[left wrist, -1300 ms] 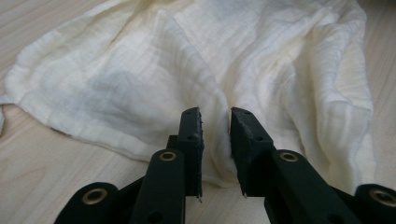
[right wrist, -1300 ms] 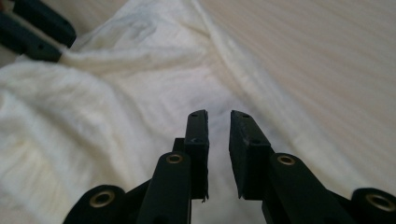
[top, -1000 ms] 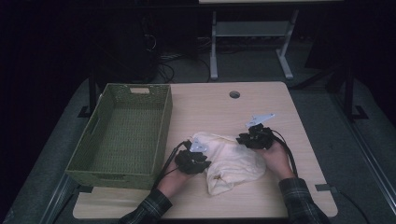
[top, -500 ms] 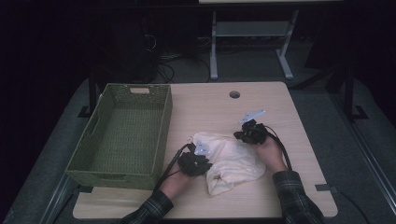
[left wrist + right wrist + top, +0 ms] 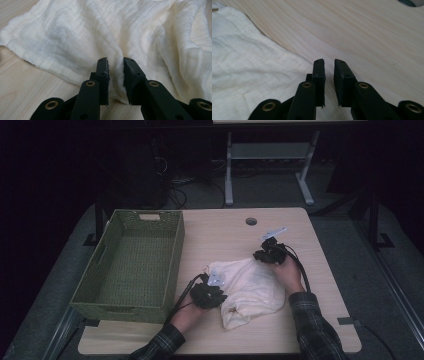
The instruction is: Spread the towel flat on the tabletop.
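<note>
A crumpled cream cloth (image 5: pixel 252 287) lies on the wooden table (image 5: pixel 220 235) in front of the person. My left gripper (image 5: pixel 219 287) sits at the cloth's left side. In the left gripper view its jaws (image 5: pixel 115 60) are shut on a raised fold of the cloth (image 5: pixel 75 30). My right gripper (image 5: pixel 261 255) hovers at the cloth's far right corner. In the right gripper view its jaws (image 5: pixel 329 60) stand a little apart, having just been opening, with nothing between them; the cloth (image 5: pixel 242 62) ends just left of them over bare wood.
A green woven basket (image 5: pixel 176 245) stands on the left half of the table, close to the left hand. A round cable hole (image 5: pixel 251 221) lies near the far edge. Cables trail from both grippers toward the person.
The right gripper has slid a little farther from the person and leftward along the cloth's far edge. The left gripper has stayed put on its fold.
</note>
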### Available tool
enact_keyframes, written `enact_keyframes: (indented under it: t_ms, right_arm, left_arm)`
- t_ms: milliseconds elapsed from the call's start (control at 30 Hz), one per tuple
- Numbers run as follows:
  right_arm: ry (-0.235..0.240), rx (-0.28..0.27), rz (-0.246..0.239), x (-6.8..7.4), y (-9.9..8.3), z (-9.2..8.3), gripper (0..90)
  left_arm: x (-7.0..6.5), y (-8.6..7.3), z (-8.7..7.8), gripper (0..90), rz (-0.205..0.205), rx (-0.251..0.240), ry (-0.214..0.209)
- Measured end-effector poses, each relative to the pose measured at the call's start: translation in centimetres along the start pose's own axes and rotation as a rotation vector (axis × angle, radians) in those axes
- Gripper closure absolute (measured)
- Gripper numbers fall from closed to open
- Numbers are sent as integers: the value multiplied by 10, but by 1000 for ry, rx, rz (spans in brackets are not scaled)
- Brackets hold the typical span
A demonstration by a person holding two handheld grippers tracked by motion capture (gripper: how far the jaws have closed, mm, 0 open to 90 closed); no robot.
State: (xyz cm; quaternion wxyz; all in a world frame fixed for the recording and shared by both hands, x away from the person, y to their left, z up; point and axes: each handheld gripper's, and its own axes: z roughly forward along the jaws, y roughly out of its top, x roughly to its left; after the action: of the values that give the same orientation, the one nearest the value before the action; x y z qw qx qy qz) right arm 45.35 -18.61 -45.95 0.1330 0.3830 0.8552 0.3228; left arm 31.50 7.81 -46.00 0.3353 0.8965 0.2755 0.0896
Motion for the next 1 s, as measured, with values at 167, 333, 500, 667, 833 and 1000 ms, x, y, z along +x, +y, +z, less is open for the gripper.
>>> enact_keyframes:
  t_ms: [167,333,500,667,833,1000]
  right_arm:
    - [11,-32,-6,5,-6,-23,780]
    - [41,-23,-2,15,-25,-43,776]
    - [73,-44,2,31,-43,-62,758]
    - [116,-60,-10,53,-56,-77,743]
    - [160,-59,-46,77,-64,-88,729]
    - [230,-72,-71,102,-71,-91,730]
  left_arm:
    - [0,0,-1,737,2,7,3]
    - [2,0,-3,669,-17,-7,11]
    - [3,0,-10,607,-29,-34,30]
    - [1,0,-13,589,-33,-45,31]
    - [-1,1,-13,573,-32,-52,35]
    - [0,1,-10,565,-28,-45,36]
